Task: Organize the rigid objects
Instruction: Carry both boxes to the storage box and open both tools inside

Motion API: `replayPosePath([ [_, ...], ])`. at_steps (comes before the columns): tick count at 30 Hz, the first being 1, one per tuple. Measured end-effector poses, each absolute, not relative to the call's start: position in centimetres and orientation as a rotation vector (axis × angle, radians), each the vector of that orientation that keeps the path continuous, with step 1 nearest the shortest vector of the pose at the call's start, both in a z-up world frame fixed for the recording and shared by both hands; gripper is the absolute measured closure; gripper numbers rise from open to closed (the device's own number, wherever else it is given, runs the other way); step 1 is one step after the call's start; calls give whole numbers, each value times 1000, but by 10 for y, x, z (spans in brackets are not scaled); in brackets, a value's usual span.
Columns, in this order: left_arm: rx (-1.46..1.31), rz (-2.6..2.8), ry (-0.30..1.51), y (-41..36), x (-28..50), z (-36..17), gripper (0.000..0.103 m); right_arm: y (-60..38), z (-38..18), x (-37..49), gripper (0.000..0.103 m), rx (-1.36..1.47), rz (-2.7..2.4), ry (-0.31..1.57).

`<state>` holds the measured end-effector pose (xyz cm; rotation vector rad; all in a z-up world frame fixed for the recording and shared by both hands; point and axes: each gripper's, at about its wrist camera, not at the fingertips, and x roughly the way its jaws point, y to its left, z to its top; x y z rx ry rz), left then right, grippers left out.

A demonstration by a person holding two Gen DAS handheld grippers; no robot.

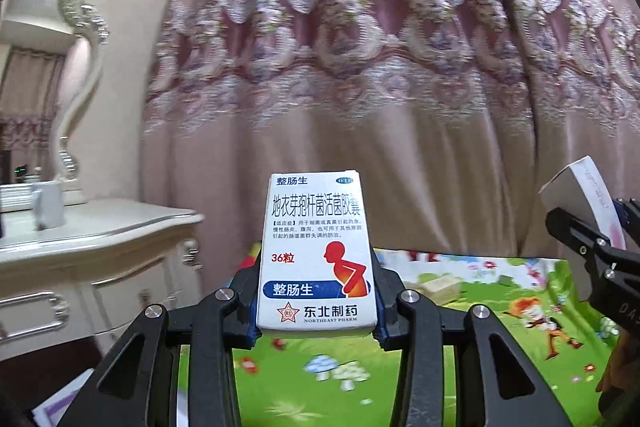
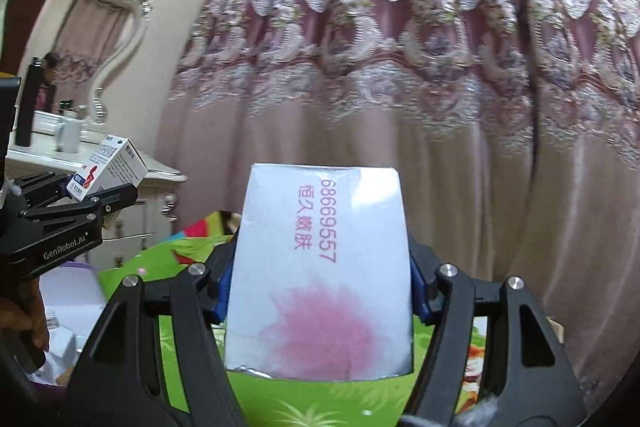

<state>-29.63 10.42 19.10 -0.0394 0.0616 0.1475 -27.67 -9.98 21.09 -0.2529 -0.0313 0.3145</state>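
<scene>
White medicine box (image 1: 316, 251) with a red figure stands upright, clamped narrow in the left tongs (image 1: 316, 307), centre of the left wrist view. Right tongs (image 2: 320, 291) grip a wider white carton with a pink bloom (image 2: 320, 267), set about half wide. Both are raised before the pink curtain (image 1: 400, 47), above the green cartoon mat (image 1: 500, 287); dresser (image 1: 80, 239) at left.
</scene>
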Motion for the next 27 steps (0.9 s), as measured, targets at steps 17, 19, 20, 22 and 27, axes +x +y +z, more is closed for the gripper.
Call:
replayPosePath([
  [17,-241,362,456,229,-342,111,61,59,151,-275,34,-441,863,315],
  [19,-263,401,490,242,-344,102,61,75,137,-274,34,-465,908,366],
  [20,-271,418,507,248,-347,97,61,83,130,-275,34,-476,933,390],
  [22,-297,444,547,260,-348,86,61,102,112,-278,34,-526,989,457],
  [27,-402,479,646,288,-347,60,61,125,74,-289,34,-602,1066,551],
])
